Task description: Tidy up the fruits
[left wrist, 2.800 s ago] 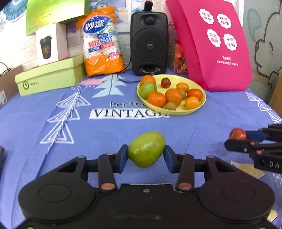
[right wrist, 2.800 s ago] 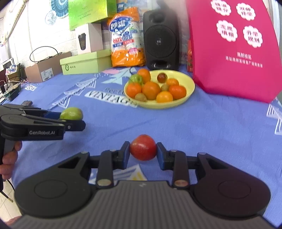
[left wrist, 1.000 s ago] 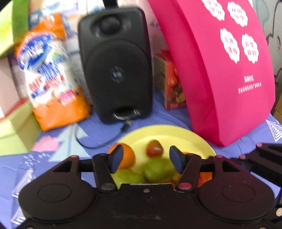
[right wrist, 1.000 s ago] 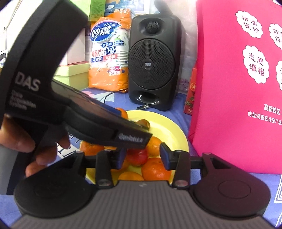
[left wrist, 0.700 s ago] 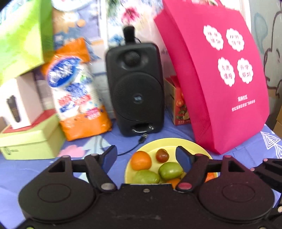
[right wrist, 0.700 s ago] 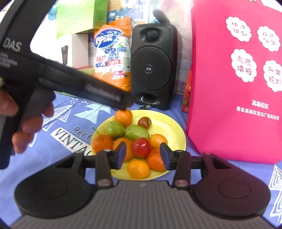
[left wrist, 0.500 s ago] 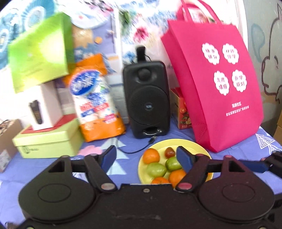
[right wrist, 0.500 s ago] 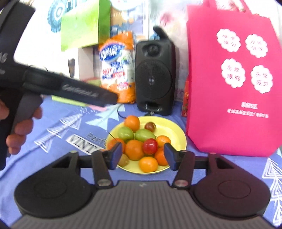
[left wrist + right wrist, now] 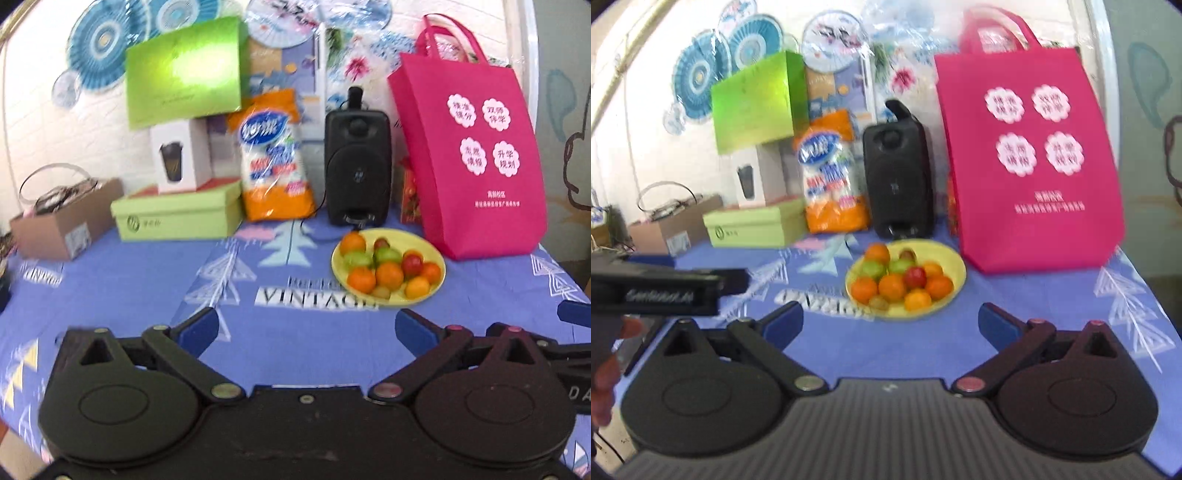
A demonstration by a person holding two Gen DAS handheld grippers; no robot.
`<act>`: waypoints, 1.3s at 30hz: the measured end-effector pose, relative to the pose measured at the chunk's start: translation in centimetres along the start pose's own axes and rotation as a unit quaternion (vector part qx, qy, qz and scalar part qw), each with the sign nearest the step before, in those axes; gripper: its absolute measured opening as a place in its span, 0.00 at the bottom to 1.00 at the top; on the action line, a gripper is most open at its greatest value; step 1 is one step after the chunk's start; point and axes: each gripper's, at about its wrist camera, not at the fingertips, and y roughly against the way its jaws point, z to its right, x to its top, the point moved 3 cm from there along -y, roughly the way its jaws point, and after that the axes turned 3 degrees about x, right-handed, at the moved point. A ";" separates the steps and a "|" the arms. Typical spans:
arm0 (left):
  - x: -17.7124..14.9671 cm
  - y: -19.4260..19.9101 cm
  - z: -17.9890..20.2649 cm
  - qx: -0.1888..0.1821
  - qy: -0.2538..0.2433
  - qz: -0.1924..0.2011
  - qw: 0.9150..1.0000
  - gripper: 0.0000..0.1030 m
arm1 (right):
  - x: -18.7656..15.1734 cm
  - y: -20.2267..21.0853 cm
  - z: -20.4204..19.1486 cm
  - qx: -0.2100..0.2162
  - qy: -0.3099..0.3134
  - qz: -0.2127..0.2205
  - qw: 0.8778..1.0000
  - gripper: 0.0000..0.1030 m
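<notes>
Where tablecloth (image 9: 147,280) says: "VINTAGE"

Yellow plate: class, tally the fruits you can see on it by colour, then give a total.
Orange fruits: 6
Green fruits: 2
Bright red fruit: 1
Dark red-brown fruit: 1
Olive-brown fruit: 1
Total: 11 visible

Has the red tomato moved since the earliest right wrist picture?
Yes. The red tomato now lies among the fruit on the yellow plate before the speaker, out of the open right gripper.
</notes>
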 end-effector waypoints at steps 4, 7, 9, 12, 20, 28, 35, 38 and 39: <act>-2.7 1.5 -0.4 0.007 -0.006 -0.029 1.000 1.00 | -2.0 1.0 -0.9 -0.020 -0.009 -0.029 0.999 1.00; -3.6 3.2 -0.6 0.013 -0.011 -0.027 1.000 1.00 | -2.9 2.0 -1.7 -0.049 -0.008 -0.047 0.998 1.00; -3.9 4.3 -0.7 0.008 -0.013 -0.019 1.000 1.00 | -3.0 3.0 -2.1 -0.055 -0.001 -0.048 0.997 1.00; -3.9 5.8 -1.0 -0.005 -0.001 -0.014 1.000 1.00 | -2.6 4.9 -2.6 -0.058 -0.006 -0.048 0.997 1.00; -2.8 10.2 -1.3 -0.004 0.004 0.024 1.000 1.00 | 0.8 11.2 -3.1 -0.065 0.006 0.036 0.997 1.00; -2.3 12.7 -1.5 -0.017 -0.003 0.049 0.999 1.00 | -0.3 10.3 -3.7 -0.104 0.040 0.039 0.993 1.00; -2.8 12.4 -1.7 -0.013 0.004 0.040 0.999 1.00 | -1.8 8.3 -4.2 -0.106 0.045 0.010 0.993 1.00; -3.0 12.0 -1.6 -0.014 0.003 0.035 0.999 1.00 | -1.9 8.1 -4.3 -0.106 0.046 0.007 0.993 1.00; -3.0 11.9 -1.5 -0.014 0.002 0.034 0.999 1.00 | -1.9 8.0 -4.3 -0.105 0.046 0.007 0.993 1.00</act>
